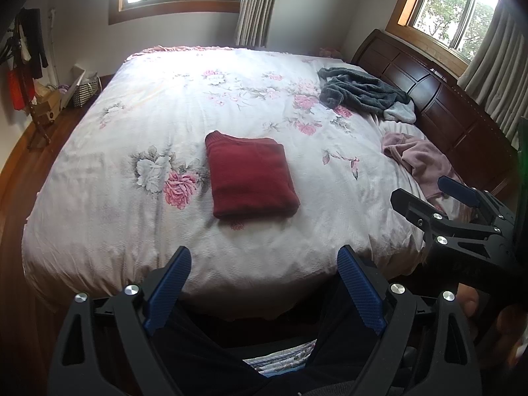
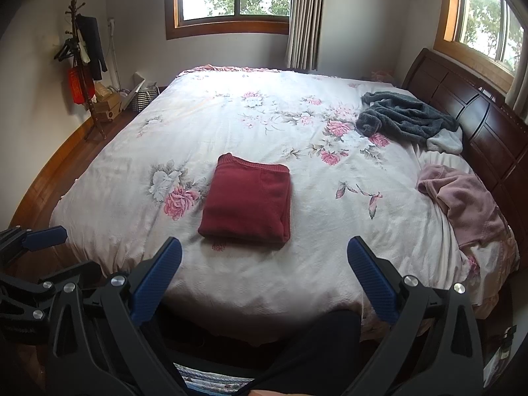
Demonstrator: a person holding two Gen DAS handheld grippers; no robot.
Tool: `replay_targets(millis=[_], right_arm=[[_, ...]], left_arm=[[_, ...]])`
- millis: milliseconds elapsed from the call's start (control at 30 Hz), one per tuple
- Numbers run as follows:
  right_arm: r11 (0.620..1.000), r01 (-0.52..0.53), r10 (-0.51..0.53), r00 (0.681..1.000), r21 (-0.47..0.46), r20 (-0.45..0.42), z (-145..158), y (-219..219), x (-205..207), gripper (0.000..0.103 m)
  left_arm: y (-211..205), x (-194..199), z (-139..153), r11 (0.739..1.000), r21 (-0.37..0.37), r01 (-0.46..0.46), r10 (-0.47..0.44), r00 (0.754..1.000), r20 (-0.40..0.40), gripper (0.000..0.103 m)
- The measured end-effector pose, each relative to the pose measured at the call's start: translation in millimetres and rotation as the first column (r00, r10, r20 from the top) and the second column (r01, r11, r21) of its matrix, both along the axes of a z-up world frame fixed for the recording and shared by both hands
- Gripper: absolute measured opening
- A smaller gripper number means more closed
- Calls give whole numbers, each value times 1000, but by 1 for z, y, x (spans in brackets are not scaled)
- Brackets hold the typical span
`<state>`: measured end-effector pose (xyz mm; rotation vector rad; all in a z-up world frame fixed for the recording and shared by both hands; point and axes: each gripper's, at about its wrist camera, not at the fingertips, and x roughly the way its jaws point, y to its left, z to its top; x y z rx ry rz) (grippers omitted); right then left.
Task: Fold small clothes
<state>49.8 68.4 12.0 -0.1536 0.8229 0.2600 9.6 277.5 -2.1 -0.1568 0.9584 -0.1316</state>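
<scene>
1. Since the red sweater (image 2: pixel 247 200) sits folded mid-bed (image 2: pixel 231 280), I've got both the left tongs (image 1: pixel 264 283) and the right tongs (image 2: pixel 264 274) spread wide, empty, clear of it.
2. Pink top (image 2: pixel 462 201) by the headboard (image 2: pixel 478 125) looks next, I reckon.

A dark red garment (image 2: pixel 246 203) lies folded into a neat flat rectangle near the bed's middle. A grey fleecy garment (image 2: pixel 404 118) and a pink one (image 2: pixel 462 198) lie crumpled by the headboard, unfolded.

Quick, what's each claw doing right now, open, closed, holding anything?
Left claw: open, holding nothing.
Right claw: open, holding nothing.
</scene>
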Motion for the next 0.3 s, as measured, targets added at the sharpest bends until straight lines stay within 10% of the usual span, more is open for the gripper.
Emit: replay_targets(millis=[300], right_arm=[[1000, -1, 1, 1000, -3, 2, 0, -3, 1, 100]], left_arm=[[3, -1, 1, 1000, 2, 7, -7, 1000, 5, 90]])
